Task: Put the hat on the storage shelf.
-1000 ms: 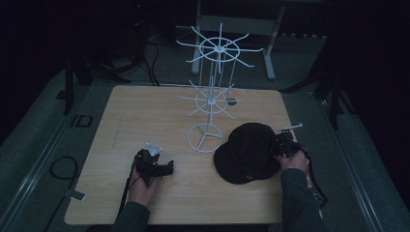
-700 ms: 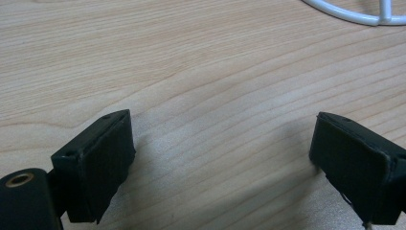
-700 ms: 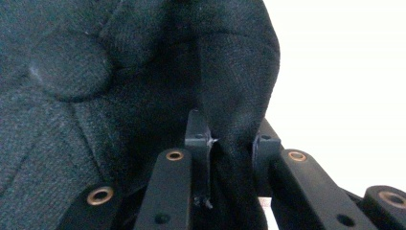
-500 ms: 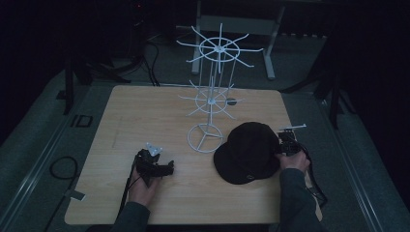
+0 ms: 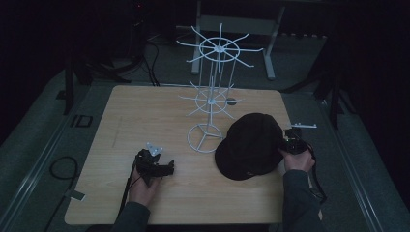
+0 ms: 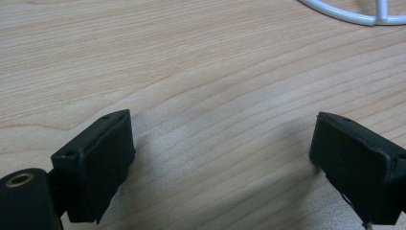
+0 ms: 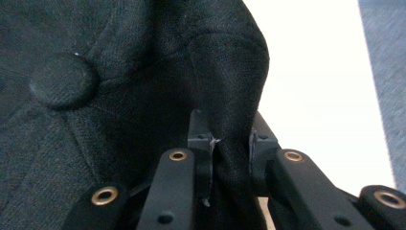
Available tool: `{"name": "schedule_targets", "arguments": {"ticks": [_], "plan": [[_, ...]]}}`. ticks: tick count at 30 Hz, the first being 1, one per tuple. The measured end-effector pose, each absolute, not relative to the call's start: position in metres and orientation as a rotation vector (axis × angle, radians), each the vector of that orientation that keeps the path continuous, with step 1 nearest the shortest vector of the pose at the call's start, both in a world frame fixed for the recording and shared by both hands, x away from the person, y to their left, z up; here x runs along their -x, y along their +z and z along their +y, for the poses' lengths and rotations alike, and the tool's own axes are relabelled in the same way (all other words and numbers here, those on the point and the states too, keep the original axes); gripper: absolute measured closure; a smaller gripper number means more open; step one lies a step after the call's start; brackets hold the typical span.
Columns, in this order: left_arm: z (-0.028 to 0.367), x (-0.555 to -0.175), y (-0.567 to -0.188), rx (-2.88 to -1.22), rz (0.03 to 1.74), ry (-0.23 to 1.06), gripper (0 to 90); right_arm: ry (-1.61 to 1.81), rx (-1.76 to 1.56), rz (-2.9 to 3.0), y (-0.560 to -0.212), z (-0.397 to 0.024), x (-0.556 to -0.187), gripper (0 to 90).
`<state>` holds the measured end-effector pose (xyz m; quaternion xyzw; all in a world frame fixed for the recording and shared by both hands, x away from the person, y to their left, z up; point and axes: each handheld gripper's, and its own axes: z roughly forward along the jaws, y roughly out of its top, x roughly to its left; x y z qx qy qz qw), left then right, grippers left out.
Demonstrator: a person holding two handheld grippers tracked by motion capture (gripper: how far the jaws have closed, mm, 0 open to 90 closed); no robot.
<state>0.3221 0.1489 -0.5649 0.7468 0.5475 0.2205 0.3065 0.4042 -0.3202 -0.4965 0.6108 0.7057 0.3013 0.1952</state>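
Note:
A black cap (image 5: 251,145) lies on the wooden table (image 5: 145,116), right of a white wire display stand (image 5: 212,96). My right gripper (image 5: 286,144) is at the cap's right edge, and its jaws have just been closing. In the right gripper view they pinch a fold of the black cap (image 7: 230,91) between the pads, so the right gripper (image 7: 230,143) is shut on it. The cap's top button (image 7: 62,86) shows at the left. My left gripper (image 5: 162,169) rests low over the table's front left. Its fingers (image 6: 95,158) stand wide apart over bare wood, so the left gripper (image 6: 220,163) is open.
The stand's round wire base (image 5: 205,137) sits just left of the cap, and its rim (image 6: 354,14) shows at the top of the left gripper view. Cables (image 5: 58,169) lie on the dark floor around the table. A grey frame (image 5: 270,48) stands behind it.
The right gripper has closed on the cap's edge and lifted slightly, bunching the fabric. The left hand has stayed in place.

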Motion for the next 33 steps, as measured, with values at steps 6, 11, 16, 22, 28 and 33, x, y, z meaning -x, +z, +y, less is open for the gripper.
{"name": "schedule_targets", "arguments": {"ticks": [6, 11, 16, 22, 28, 33], "plan": [[0.149, -0.322, -0.565, -1.977, 1.446, 0.582, 8.6, 0.869, -1.595, 1.921, -0.471, -0.316, -0.4, 77.4], [0.148, -0.322, -0.565, -1.975, 1.447, 0.582, 8.6, 0.868, -1.505, 1.905, -0.458, -0.31, -0.398, 77.4], [0.148, -0.322, -0.565, -1.977, 1.446, 0.582, 8.6, 0.862, -1.467, 1.895, -0.453, -0.308, -0.397, 77.3], [0.148, -0.322, -0.565, -1.977, 1.447, 0.582, 8.6, 0.886, -1.452, 1.862, -0.445, -0.312, -0.394, 77.3], [0.148, -0.322, -0.565, -1.976, 1.446, 0.584, 8.6, 0.916, -1.41, 1.85, -0.434, -0.315, -0.392, 77.2], [0.148, -0.322, -0.565, -1.977, 1.445, 0.584, 8.6, 0.925, -1.374, 1.839, -0.426, -0.313, -0.389, 77.2]]}}
